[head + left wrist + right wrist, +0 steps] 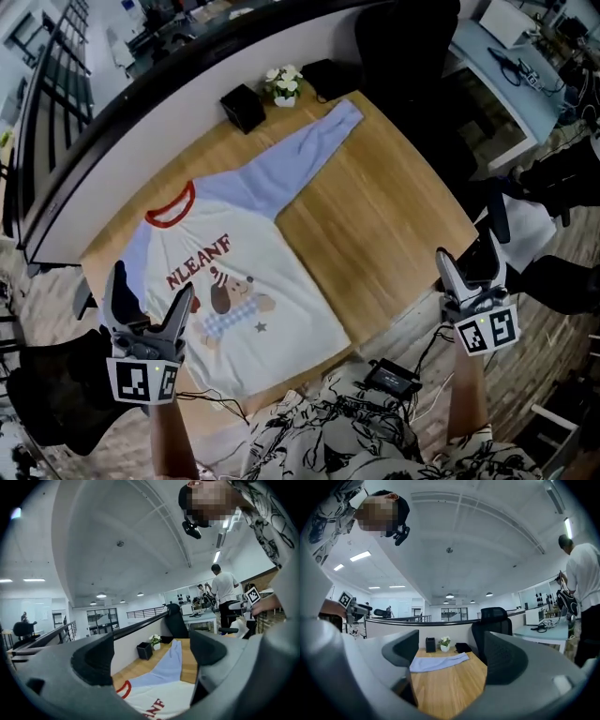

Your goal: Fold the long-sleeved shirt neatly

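A long-sleeved shirt lies flat, front up, on the wooden table. It has a white body, a red collar, a dog print and light blue sleeves. One sleeve stretches toward the far right corner. My left gripper is open over the shirt's near left edge, holding nothing. In the left gripper view the shirt shows between the open left gripper's jaws. My right gripper is open and empty, beyond the table's right edge. The right gripper view shows the sleeve far ahead.
A black box, a small flower pot and a black pouch stand along the far edge by a partition wall. A black adapter with cables lies off the near edge. Office chairs and a person are nearby.
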A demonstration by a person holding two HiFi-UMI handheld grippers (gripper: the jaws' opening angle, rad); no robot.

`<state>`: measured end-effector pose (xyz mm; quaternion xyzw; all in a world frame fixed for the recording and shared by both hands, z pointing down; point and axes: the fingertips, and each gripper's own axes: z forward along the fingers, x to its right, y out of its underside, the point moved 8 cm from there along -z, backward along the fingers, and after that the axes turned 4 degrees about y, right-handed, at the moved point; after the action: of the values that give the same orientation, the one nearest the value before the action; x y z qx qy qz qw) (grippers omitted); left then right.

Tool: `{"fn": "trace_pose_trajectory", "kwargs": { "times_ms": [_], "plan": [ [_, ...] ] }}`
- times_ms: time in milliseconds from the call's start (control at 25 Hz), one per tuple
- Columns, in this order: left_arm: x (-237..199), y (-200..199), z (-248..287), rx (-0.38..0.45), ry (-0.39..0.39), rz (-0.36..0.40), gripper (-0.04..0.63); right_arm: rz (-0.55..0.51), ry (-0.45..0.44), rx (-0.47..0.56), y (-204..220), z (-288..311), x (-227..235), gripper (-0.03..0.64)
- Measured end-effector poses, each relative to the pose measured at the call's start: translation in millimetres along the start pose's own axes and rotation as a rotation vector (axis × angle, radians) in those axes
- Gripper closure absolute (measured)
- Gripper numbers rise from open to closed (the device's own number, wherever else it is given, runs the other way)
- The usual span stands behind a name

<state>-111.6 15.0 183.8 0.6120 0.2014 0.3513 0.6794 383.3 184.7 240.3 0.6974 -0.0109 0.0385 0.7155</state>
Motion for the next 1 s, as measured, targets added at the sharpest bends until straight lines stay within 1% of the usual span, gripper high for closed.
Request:
{"fn": "trace_pose_trajectory", "kwargs": {
  "times_ms": [120,200,280,400,520,680,840,1000],
  "plan": [
    [0.5,-10.2,60.2,-0.021,0.073,0.019,0.100,0.004,-0.018,-0.028,13.2,41.7,26.9,0.190],
    [2.2,-12.7,101.0,-0.030,0.116,0.018,0.101,0.008,-0.039,-0.031,21.2,75.4,40.9,0.192],
    [6.1,-12.0,140.8,-0.042,0.156,0.006,0.100,0.005,-0.068,-0.039,29.6,110.2,51.4,0.193],
    [17.1,-7.1,199.2,-0.079,0.216,0.026,0.101,0.011,-0.121,-0.079,46.6,162.9,62.2,0.195],
    [29.5,6.9,261.3,-0.118,0.276,0.027,0.101,0.015,-0.168,-0.135,67.3,215.7,70.7,0.195],
    [47.4,32.0,329.4,-0.166,0.353,0.013,0.101,-0.014,-0.200,-0.200,91.2,267.9,74.5,0.207],
    [60.4,50.2,384.5,-0.181,0.394,-0.013,0.101,-0.043,-0.218,-0.259,115.5,314.9,77.2,0.247],
    [69.3,76.5,448.8,-0.233,0.436,-0.037,0.101,-0.034,-0.251,-0.372,153.0,371.7,83.9,0.267]
  ]
}}
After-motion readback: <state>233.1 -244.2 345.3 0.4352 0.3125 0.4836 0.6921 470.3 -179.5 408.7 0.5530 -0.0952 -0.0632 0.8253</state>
